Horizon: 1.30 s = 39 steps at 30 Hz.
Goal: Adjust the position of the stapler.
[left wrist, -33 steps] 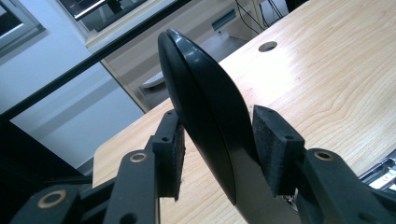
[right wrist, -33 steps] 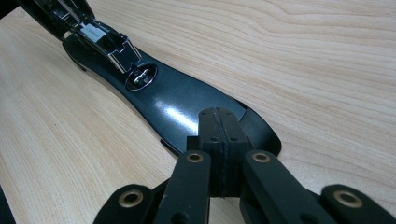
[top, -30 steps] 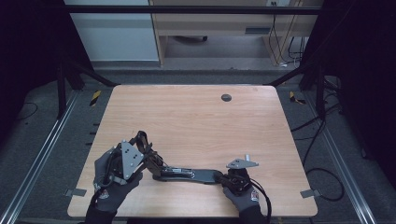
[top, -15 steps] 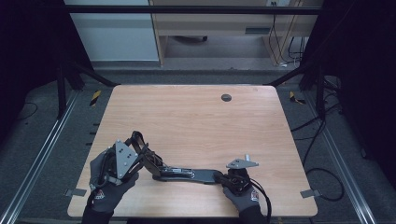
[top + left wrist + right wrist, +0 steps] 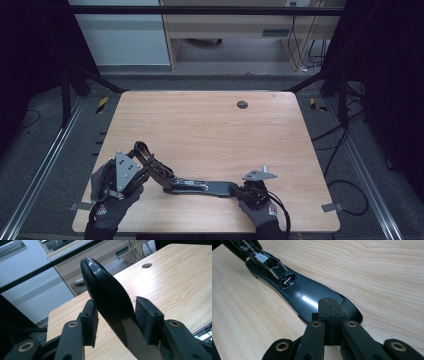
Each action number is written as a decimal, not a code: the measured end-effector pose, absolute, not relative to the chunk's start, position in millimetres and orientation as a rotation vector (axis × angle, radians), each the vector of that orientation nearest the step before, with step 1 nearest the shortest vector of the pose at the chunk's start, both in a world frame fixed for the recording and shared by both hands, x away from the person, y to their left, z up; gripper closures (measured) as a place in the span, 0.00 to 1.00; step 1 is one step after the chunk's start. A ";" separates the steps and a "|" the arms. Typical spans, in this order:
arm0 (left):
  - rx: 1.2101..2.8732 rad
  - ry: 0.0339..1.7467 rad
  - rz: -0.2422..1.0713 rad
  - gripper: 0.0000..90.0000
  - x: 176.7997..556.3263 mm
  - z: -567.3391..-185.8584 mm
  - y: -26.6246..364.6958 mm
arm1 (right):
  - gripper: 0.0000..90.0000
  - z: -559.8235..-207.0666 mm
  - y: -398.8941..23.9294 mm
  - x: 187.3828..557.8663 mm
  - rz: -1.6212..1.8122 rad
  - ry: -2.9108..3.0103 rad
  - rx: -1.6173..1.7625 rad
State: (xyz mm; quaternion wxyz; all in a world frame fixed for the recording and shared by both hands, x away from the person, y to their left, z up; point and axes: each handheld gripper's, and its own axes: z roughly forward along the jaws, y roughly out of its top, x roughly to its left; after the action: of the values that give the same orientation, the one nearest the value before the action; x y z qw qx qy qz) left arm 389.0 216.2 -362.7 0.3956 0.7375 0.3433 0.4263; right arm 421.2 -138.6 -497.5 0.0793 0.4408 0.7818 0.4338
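A long black stapler lies opened near the table's front edge, its base (image 5: 210,187) flat on the wood. Its top arm (image 5: 150,161) is swung up and back at the left end. My left gripper (image 5: 144,165) is shut on that arm; in the left gripper view the curved black arm (image 5: 107,297) stands between both pads (image 5: 147,315). My right gripper (image 5: 239,190) is shut, with nothing between its jaws. In the right gripper view its tips (image 5: 329,312) rest on the rounded end of the base (image 5: 299,292), and the open staple channel (image 5: 262,257) shows farther off.
A round cable hole (image 5: 242,104) sits near the table's far edge. The wooden tabletop (image 5: 210,135) stretches beyond the stapler. Metal rails (image 5: 45,165) run along both sides of the table, and cables (image 5: 345,135) lie on the floor at the right.
My left gripper has shifted a little to the left with the stapler's top arm, swinging it further back. The right gripper and the base have kept still.
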 end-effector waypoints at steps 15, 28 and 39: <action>1.832 0.948 1.024 0.58 389.5 -367.0 236.7 | 1.00 -497.4 -138.7 421.8 1.300 2.343 1.318; 1.815 0.959 1.022 0.57 388.4 -370.6 243.2 | 1.00 -497.0 -138.1 421.5 1.292 2.342 1.318; 1.791 0.978 1.014 0.57 388.9 -374.3 249.5 | 1.00 -497.0 -137.9 421.8 1.291 2.343 1.312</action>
State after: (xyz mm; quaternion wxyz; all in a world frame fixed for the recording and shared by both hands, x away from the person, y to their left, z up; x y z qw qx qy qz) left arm 388.9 249.5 -374.3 0.4180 0.7141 0.3899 0.4043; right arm 421.8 -137.9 -497.0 0.0810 0.4390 0.7838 0.4317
